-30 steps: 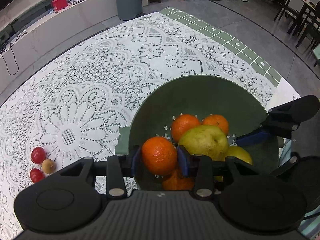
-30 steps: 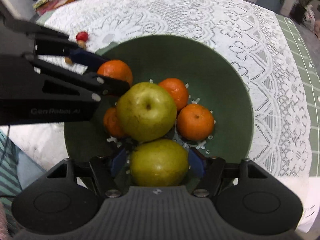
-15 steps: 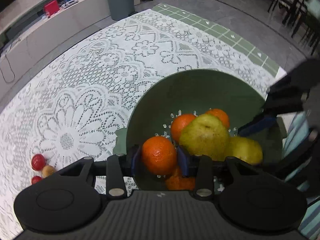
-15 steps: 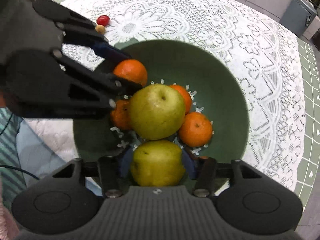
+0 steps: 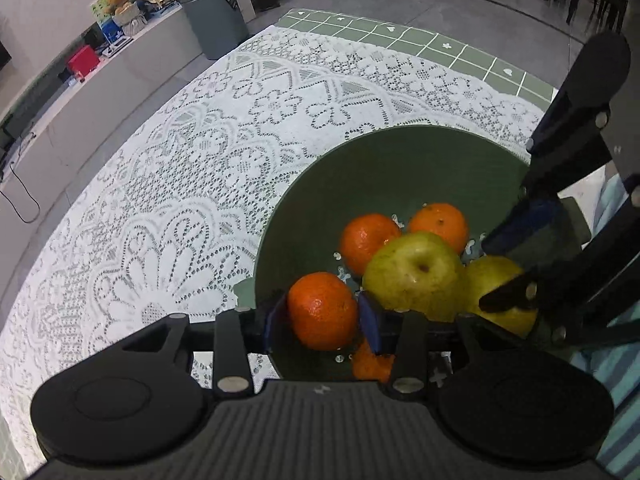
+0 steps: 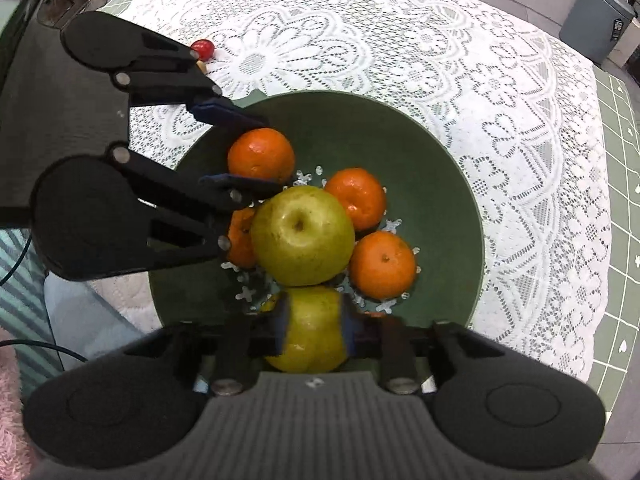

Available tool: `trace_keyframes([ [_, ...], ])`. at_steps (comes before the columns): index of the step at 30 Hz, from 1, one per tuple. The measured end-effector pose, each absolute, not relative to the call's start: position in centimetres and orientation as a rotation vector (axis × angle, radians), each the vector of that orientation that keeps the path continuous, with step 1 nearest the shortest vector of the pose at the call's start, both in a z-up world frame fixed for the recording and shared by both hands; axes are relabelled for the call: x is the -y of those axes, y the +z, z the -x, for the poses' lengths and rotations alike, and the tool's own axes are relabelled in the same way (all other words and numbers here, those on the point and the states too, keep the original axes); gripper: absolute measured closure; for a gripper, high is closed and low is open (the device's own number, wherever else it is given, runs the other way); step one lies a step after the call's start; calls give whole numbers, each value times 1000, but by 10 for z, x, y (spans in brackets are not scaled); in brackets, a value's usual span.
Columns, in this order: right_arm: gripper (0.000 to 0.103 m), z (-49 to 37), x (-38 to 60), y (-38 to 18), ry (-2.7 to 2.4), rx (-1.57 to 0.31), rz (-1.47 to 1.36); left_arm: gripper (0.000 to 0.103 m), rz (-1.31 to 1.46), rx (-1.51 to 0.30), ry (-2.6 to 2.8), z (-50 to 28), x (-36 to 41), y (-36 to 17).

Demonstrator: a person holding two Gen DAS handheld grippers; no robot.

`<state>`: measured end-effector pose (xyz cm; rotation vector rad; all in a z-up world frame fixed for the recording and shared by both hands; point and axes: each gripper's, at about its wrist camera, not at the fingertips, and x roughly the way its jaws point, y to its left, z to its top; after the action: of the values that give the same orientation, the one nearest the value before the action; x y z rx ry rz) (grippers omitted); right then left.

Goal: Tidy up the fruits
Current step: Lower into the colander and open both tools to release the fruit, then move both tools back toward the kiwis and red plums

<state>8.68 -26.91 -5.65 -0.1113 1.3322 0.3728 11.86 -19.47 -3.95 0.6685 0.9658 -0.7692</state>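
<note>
Both sets of tongs are down in the dark green bowl (image 6: 452, 184) right now, which sits on the white lace cloth (image 6: 500, 92) over the counter. In the bowl: a big yellow-green apple (image 6: 302, 234) on top in the middle of the pile, three more mandarins around it, and white star-shaped holes in the bowl floor showing between them. The left tongs (image 5: 322, 314) have a mandarin (image 5: 322, 310) sitting between their blue pads at the near-left rim of the bowl, and the jaws are opening; from the right wrist view the pads (image 6: 230, 116) look just at the fruit's skin, though a firm pinch cannot be told. The right tongs (image 6: 312, 328) are pinching a second yellow-green apple (image 6: 312, 328), pads pressed into both its sides, just on the near side of the central apple and touching it. One mandarin (image 6: 382, 264) lies just right of the right tongs' tips, another (image 6: 356, 198) beyond the central apple, and one (image 6: 240, 240) is half hidden under the left tongs' lower finger. Out on the lace beyond the left tongs, a small red cherry tomato (image 6: 202, 49) sits apart from the bowl. Further off, a grey lidded bin (image 5: 214, 16) stands on the floor with a dark label; its writing is too small to read.
</note>
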Motion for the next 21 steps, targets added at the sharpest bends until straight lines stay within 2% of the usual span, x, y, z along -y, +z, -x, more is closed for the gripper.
trace_keyframes([
  [5,69,-85,269,-57,372,-1324,106,51,-605,-988,-781,-119,185,-33],
  [9,64,-84,268,-58,369,-1314,100,37,-532,-971,-803,-117,175,-21],
  [21,57,-70,259,-51,330,-1274,66,37,-435,-924,-776,-101,143,10],
])
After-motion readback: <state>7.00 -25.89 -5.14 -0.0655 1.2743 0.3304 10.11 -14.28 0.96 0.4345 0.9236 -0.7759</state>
